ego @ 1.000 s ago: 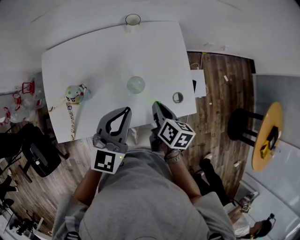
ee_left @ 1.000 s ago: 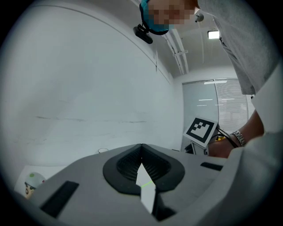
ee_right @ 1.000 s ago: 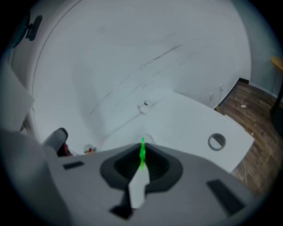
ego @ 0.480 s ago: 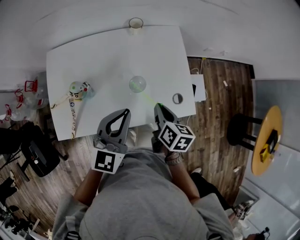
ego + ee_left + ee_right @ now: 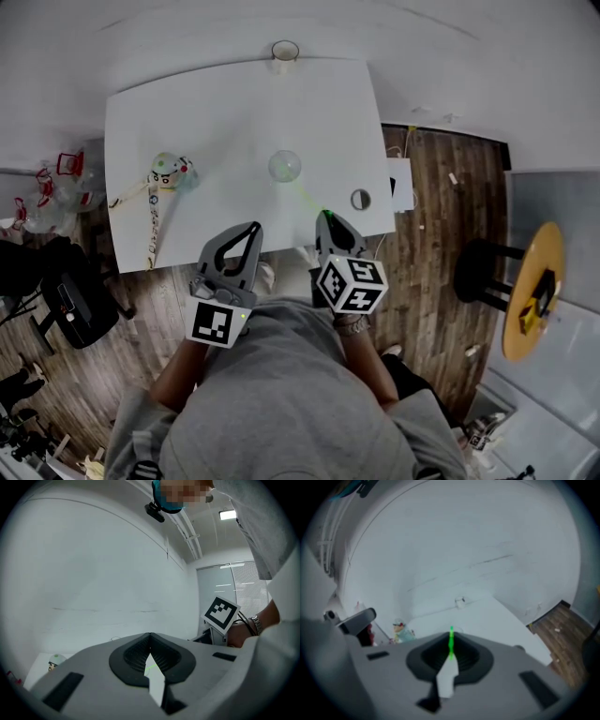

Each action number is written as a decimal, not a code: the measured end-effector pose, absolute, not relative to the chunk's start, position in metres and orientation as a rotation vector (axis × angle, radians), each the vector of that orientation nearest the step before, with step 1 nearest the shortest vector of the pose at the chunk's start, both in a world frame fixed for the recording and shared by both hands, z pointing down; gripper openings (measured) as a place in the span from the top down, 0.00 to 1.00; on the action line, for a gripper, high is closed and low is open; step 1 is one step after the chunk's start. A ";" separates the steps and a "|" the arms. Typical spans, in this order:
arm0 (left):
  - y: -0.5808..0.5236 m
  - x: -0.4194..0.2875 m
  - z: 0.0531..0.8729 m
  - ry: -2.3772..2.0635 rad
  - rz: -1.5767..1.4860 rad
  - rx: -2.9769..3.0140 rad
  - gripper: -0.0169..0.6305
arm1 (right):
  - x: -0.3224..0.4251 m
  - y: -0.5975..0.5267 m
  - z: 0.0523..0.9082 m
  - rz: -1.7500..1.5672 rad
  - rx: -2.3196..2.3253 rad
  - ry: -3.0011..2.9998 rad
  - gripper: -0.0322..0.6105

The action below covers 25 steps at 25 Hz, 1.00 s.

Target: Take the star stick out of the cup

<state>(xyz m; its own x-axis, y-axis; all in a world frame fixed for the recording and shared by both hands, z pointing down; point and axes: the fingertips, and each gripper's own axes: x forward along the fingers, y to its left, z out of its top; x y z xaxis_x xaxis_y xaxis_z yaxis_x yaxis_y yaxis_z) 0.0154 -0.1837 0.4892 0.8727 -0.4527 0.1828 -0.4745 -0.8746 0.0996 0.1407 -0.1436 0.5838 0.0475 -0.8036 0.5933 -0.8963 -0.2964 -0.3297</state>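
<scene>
A clear cup (image 5: 285,166) stands mid-table. The thin green star stick (image 5: 306,197) slants from its rim toward me; whether its far end is inside the cup is not clear. My right gripper (image 5: 324,217) is shut on the stick's near end at the table's front edge. In the right gripper view the stick (image 5: 451,642) rises from between the closed jaws of the right gripper (image 5: 450,654). My left gripper (image 5: 253,228) hovers beside it to the left, shut and empty. In its own view the left gripper (image 5: 150,639) points over the table.
A paper cup (image 5: 284,50) stands at the far edge of the white table (image 5: 216,112). A toy figure with a cord (image 5: 169,172) lies at the left. A small round ring (image 5: 360,199) sits near the right edge. A stool (image 5: 483,262) and a yellow round table (image 5: 532,281) stand on the floor at right.
The right gripper has drawn back slightly toward me, still shut on the stick. The head view has shifted a little; the left gripper holds its place.
</scene>
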 end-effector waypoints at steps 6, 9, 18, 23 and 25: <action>-0.180 0.001 0.486 -0.759 0.210 2.905 0.93 | 0.131 -0.144 0.565 0.872 2.141 -1.809 0.88; -0.180 -0.006 0.483 -0.773 0.192 2.910 0.93 | 0.125 -0.145 0.555 0.782 2.121 -1.832 0.88; -0.182 -0.024 0.475 -0.836 0.146 2.905 0.92 | 0.111 -0.140 0.533 0.545 2.082 -1.859 0.88; -0.182 -0.034 0.475 -0.870 0.145 2.896 0.92 | 0.100 -0.137 0.533 0.466 2.035 -1.862 0.88; -0.181 -0.038 0.476 -0.882 0.146 2.889 0.92 | 0.096 -0.135 0.534 0.446 2.022 -1.859 0.88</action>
<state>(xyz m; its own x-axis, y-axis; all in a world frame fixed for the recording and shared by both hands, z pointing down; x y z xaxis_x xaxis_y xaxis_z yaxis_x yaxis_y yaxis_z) -0.0382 -0.1807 0.4765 0.8259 -0.5494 0.1263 -0.5608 -0.8237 0.0841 0.0956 -0.1350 0.5345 0.0861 -0.8838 0.4600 -0.9962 -0.0722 0.0477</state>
